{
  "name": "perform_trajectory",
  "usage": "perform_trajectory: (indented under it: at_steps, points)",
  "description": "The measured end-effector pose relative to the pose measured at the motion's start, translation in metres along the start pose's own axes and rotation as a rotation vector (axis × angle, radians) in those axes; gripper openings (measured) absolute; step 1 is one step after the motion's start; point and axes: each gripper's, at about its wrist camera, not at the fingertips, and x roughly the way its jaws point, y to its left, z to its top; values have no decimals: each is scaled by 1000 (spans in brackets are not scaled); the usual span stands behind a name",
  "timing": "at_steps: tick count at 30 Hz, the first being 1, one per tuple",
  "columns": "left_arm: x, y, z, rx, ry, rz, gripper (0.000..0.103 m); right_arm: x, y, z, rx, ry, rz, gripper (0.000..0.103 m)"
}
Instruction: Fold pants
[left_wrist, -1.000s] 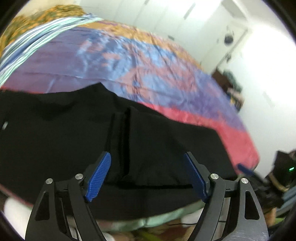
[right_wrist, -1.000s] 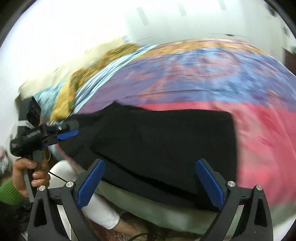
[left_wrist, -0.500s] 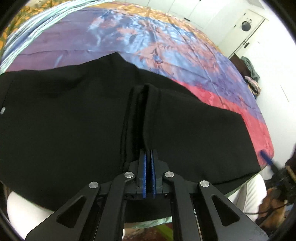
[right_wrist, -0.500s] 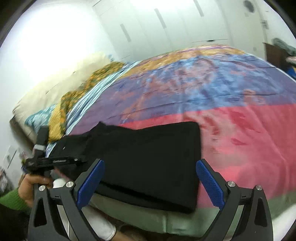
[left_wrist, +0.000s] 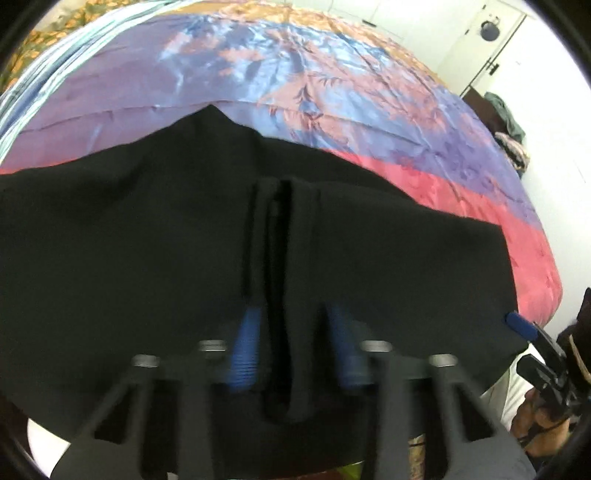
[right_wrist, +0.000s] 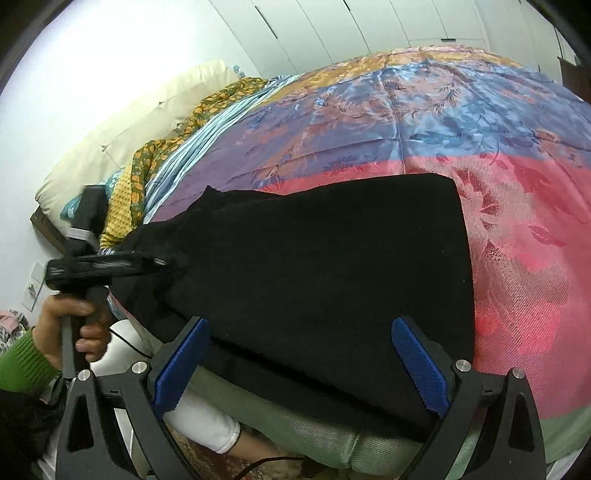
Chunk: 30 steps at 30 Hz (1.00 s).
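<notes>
Black pants (left_wrist: 147, 240) spread on the bed (left_wrist: 332, 92), near its front edge.
Soft, limp, light cloth that should drape and bunch; best taken by an edge or hem. A pinched ridge stands between the left gripper (left_wrist: 291, 350) fingers, which are apart (blurred). The right gripper (right_wrist: 301, 365) is wide apart over the leg end, holding nothing.

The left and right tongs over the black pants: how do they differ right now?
The left black tongs with blue pads straddle a raised ridge of the black pants; the right black tongs with blue pads have only flat cloth between them. The left pair is narrowly parted, the right pair spread wide. The left pair looks blurred, the right pair sharp. Both sit at the near edge of the colourful satin bedspread.
</notes>
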Motion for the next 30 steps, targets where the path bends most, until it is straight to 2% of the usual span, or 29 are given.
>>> perform_trajectory:
  at_steps: [2, 3, 5, 7, 8, 11, 12, 14, 15, 19, 21, 23, 25, 27, 28, 30]
  points:
    - [-17, 4, -2, -38, -14, -98, 8, -9, -3, 3, 17, -13, -7, 98]
    - [-27, 3, -5, -33, -27, -107, 8, -15, -4, 6, 29, -23, -9, 98]
    - [-36, 4, -9, -15, -33, -102, 9, -36, -4, 17, 39, -69, 14, 98]
    - [-28, 10, -12, -5, -4, -88, 10, -47, 1, 32, -11, -89, 44, 98]
    - [-16, 13, -12, -3, 12, -66, 14, -47, 4, 41, -47, -81, 65, 98]
    - [-3, 16, -12, -24, -1, -64, 26, -17, -2, 68, -92, 9, 110, 98]
    - [-4, 16, -13, -24, -11, -67, 27, 1, -13, 73, -65, 53, 105, 98]
    - [-6, 14, -15, -17, -23, -85, 33, 46, -50, 71, 52, 209, 23, 97]
    - [-7, 13, -17, -8, -27, -76, 33, 59, -67, 68, 115, 248, 34, 93]
    - [-8, 7, -19, 21, -29, -62, 38, 17, -54, 77, 99, 128, 33, 92]
    - [-7, 7, -19, 20, -34, -66, 43, -13, -34, 71, 36, 75, 69, 92]
    - [-5, 6, -20, 14, -43, -68, 46, -32, -18, 52, -7, 64, 117, 92]
    - [-2, 4, -20, 11, -51, -71, 48, -22, -17, 17, 42, 161, 153, 92]
    - [0, 3, -20, 8, -52, -74, 50, -5, -26, -10, 80, 241, 104, 90]
    - [0, 2, -20, 12, -53, -70, 50, -8, -27, -11, 86, 218, 111, 90]
    - [-1, 0, -19, 22, -48, -63, 51, -21, -24, 7, 112, 174, 117, 89]
